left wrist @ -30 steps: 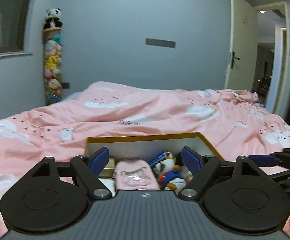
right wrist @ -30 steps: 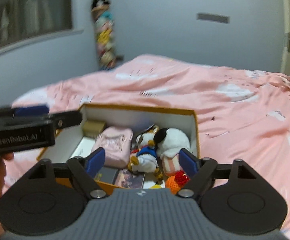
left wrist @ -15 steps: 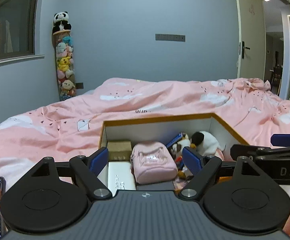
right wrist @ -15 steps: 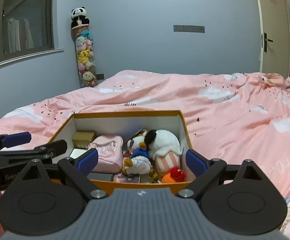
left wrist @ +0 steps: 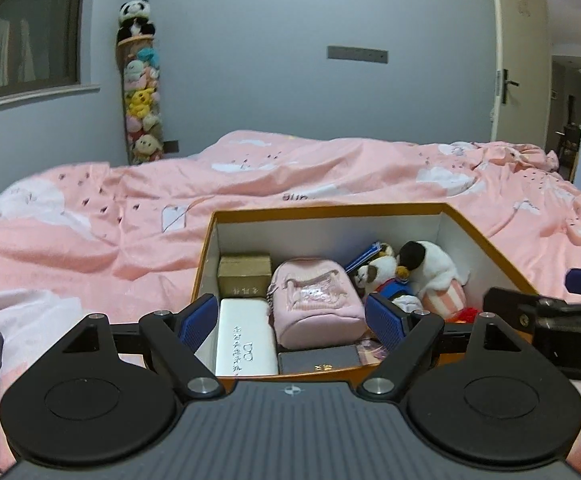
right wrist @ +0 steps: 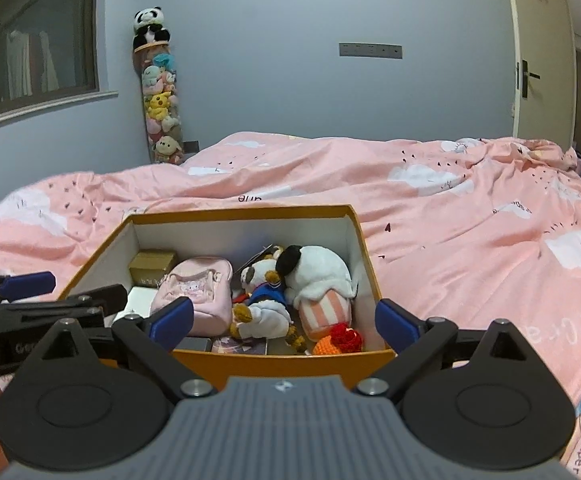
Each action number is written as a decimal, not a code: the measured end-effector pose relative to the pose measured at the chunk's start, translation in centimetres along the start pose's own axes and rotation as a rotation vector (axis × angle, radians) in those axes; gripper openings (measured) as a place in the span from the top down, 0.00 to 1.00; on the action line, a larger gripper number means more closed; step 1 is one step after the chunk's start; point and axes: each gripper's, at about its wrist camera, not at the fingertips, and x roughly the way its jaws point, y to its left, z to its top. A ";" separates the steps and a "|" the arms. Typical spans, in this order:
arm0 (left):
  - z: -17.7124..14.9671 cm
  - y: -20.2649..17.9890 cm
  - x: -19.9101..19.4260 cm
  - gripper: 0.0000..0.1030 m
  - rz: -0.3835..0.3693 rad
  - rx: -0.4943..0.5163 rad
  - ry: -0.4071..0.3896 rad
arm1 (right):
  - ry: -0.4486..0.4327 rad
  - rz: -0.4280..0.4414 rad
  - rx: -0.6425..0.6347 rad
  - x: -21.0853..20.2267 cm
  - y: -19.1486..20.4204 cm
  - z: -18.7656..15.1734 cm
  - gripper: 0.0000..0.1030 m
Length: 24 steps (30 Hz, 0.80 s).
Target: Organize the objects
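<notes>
Tongs on both hands gape wide with nothing between their pads: the left tongs (left wrist: 292, 316) and the right tongs (right wrist: 284, 320), whose jaws have just been opening, hang at the near rim of an orange box (right wrist: 282, 356) on the pink bed (right wrist: 470, 240). Inside lie a pink pouch (left wrist: 316, 304), a white case (left wrist: 244, 348), a brown carton (left wrist: 244, 276), a cupcake plush (right wrist: 322, 284) and a sailor plush (right wrist: 264, 300).

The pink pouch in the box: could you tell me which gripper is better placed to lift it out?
Probably left: the left gripper is open and frames the pink pouch, whereas the right gripper faces the plush toys.
</notes>
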 end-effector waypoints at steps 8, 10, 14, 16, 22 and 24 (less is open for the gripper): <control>-0.3 0.4 1.3 0.06 0.011 -0.019 0.043 | 0.015 -0.014 0.008 1.1 -0.5 -0.4 0.05; -0.3 0.5 1.4 0.06 0.022 -0.020 0.051 | 0.028 -0.017 0.016 1.5 -0.7 -0.6 0.05; -0.4 0.5 1.5 0.06 0.025 -0.021 0.065 | 0.038 -0.018 0.026 1.7 -0.9 -0.8 0.05; -0.5 0.4 1.7 0.06 0.026 -0.016 0.071 | 0.043 -0.015 0.030 1.8 -1.0 -0.9 0.05; -0.9 0.1 2.0 0.06 0.045 -0.008 0.109 | 0.042 -0.009 0.038 1.6 -1.1 -1.2 0.05; -0.8 0.2 2.1 0.06 0.044 -0.015 0.113 | 0.042 -0.008 0.034 1.5 -1.0 -1.4 0.05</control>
